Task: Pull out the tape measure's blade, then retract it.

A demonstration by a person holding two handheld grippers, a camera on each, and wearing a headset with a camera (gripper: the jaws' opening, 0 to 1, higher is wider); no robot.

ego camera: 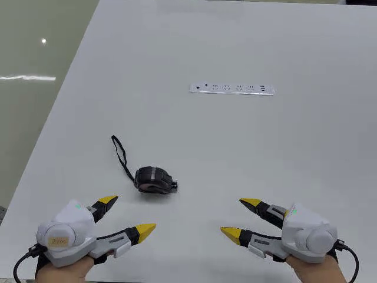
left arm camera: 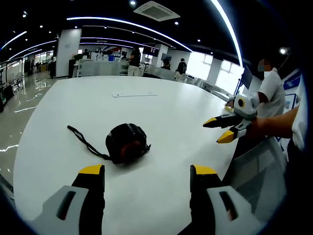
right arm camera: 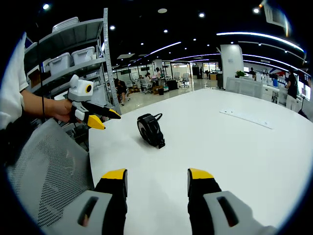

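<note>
The tape measure (ego camera: 154, 180) lies on the counter (ego camera: 265, 153). The left tongs (ego camera: 128, 213) and right tongs (ego camera: 237, 217) are both spread, near it.

- The broad white tabletop (ego camera: 247, 147) lies bare between the two grippers and ahead of the right gripper (ego camera: 235, 217), whose yellow-tipped jaws stand spread with nothing between them.
- A black, round-bodied tape measure (ego camera: 155, 180) sits just ahead of the left gripper (ego camera: 131, 213), apart from its spread jaws, with open surface between.
- Its thin black wrist strap (ego camera: 121, 154) trails off toward the far left, lying across that side's approach.
- A flat white power strip (ego camera: 232, 89) lies well beyond both grippers.
- A grey mesh chair back (right arm camera: 44, 166) rises by the table's near edge.
</note>
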